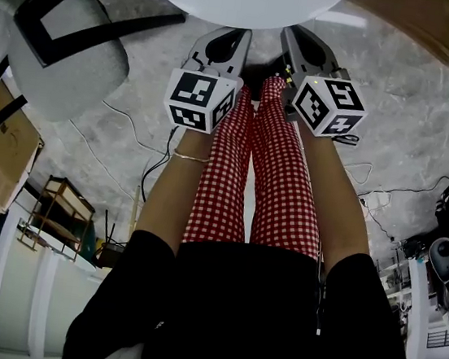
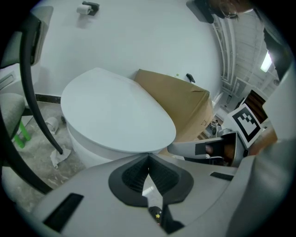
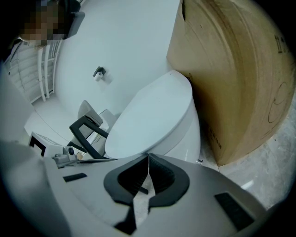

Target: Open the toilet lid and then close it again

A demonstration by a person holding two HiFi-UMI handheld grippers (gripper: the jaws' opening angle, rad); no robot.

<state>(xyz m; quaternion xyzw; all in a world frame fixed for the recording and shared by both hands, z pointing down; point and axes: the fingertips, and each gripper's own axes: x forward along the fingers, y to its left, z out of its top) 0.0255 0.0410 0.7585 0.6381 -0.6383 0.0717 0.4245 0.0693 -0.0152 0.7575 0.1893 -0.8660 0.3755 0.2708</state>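
Holding left tongs (image 2: 148,159) and right tongs (image 3: 148,157) pressed together, empty, just short of the toilet lid (image 2: 115,115), lying down directly ahead, long axis running away; seemingly equally near both.

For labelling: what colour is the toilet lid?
White; the toilet lid shows best in the left gripper view.
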